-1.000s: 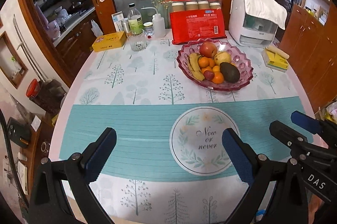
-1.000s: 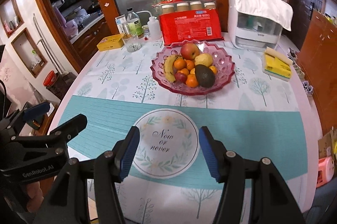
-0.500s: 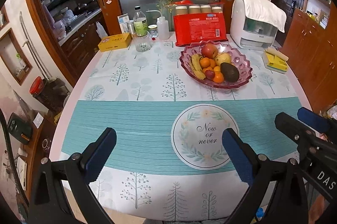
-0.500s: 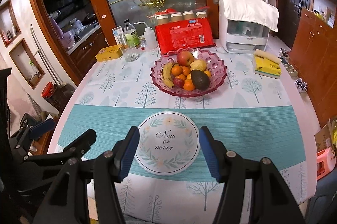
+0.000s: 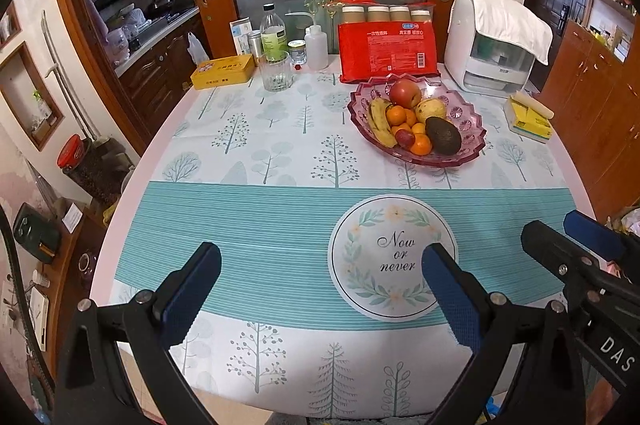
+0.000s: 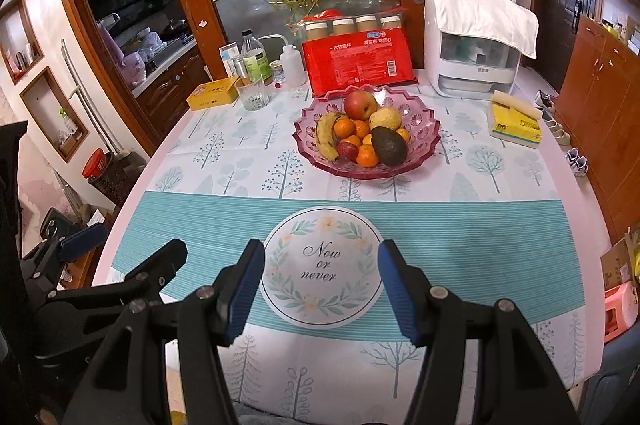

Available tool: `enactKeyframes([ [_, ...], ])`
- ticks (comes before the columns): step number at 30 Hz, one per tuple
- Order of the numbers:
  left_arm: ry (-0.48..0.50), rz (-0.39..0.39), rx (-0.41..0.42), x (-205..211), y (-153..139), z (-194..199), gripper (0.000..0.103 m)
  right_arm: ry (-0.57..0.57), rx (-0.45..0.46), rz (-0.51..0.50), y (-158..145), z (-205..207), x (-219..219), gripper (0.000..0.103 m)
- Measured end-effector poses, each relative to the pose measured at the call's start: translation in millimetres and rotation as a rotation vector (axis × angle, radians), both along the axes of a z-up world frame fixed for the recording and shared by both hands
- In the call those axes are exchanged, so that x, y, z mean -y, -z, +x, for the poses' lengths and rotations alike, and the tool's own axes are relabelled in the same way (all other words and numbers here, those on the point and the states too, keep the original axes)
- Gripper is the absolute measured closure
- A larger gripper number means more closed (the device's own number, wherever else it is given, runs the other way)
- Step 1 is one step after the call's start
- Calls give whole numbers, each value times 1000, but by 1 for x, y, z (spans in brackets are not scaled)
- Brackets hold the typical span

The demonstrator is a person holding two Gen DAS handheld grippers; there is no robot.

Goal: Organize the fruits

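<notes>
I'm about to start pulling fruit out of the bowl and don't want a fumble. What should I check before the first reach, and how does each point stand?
1. Left hand-held gripper open and empty: ok.
2. Right hand-held gripper open and empty: ok.
3. Path to the pink glass bowl free of clutter: ok, only bare tablecloth lies between.
4. Fruit reachable from above: ok; the avocado and apple sit on top.
5. Drinking glass away from the bowl: ok, well to its left.
6. Where the fruit should go: cannot tell, no second container shows.
</notes>
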State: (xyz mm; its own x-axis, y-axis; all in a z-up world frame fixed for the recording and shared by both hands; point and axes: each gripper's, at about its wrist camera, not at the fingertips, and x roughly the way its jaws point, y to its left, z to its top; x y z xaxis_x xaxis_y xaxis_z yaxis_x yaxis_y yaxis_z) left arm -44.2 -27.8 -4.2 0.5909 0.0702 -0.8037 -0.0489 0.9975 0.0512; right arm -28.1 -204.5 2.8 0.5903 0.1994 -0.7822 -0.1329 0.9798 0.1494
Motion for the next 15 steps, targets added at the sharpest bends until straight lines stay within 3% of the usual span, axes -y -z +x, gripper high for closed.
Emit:
enactKeyframes([
  [15,0,-4,-10,-2,3,3,3,0,-11,5,3,4,-3,44],
])
